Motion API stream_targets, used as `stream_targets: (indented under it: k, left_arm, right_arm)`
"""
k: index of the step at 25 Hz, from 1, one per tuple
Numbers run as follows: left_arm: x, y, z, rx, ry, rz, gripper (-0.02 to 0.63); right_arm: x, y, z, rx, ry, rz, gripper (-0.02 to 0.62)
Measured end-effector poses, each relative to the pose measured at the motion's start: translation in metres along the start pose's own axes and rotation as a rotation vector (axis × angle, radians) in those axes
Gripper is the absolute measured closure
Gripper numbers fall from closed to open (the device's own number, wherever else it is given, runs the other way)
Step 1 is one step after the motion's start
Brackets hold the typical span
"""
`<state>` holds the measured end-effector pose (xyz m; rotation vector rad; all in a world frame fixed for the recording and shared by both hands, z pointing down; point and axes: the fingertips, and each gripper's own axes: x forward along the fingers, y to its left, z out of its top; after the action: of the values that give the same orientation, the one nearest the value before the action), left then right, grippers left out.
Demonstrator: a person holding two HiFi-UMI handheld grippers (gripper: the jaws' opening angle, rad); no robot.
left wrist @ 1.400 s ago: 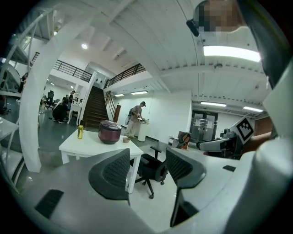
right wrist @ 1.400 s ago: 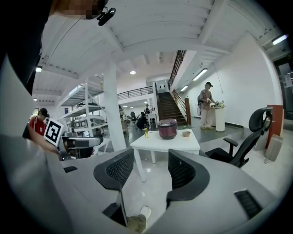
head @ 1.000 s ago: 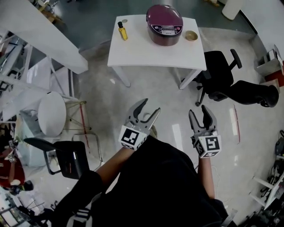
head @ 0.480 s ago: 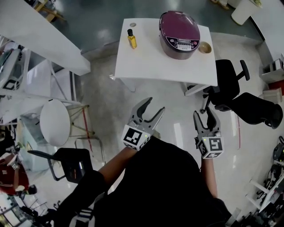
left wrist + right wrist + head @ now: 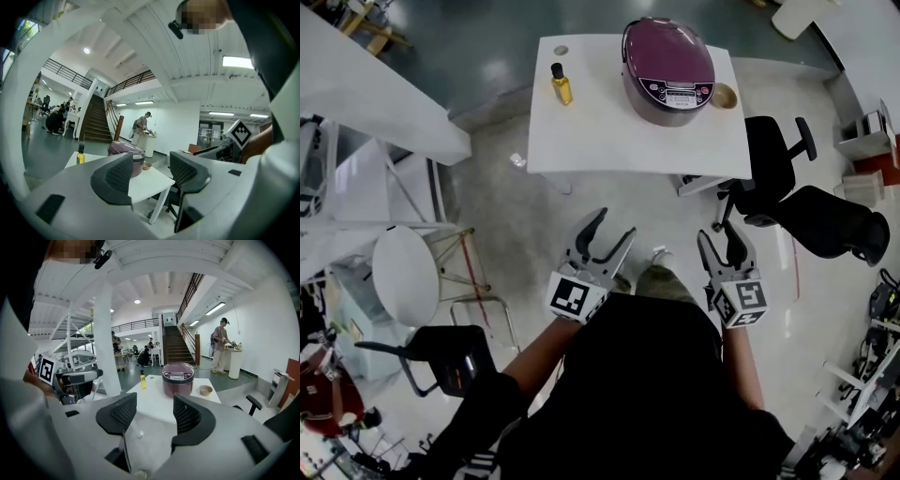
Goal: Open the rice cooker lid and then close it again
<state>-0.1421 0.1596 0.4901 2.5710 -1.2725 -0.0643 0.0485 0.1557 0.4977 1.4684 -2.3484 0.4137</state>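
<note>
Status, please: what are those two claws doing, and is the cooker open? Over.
Left gripper, right gripper: both open, empty, held short of the white table. Round purple rice cooker: lid shut, untouched. Black office chair beside table's right corner.

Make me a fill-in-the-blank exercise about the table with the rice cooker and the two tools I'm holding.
The lid of the purple rice cooker is ____.
In the head view, the yellow bottle stands on the white table on the cooker's ____ side.
The small bowl sits beside the cooker on its ____ side.
The left tool and the right tool are short of the table, both with jaws ____ and nothing between them.
Missing words: closed; left; right; open.
</note>
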Motion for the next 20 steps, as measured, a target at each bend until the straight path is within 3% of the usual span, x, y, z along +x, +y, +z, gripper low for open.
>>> stream_targets:
  k: [6,14,20]
  left_arm:
    - [0.001,0.009,-0.008,-0.018,0.024,0.046,0.38]
    - [0.027,0.025,0.001,0.02,0.019,0.137,0.382]
    - [0.088,0.034,0.003,0.046,0.063,0.178,0.38]
  right_arm:
    - [0.012,-0.002,0.001,0.005,-0.002,0.036,0.377]
    - [0.054,-0.029,0.013,0.008,-0.031,0.126,0.377]
    - [0.1,-0.089,0.036,-0.007,-0.058,0.159,0.377]
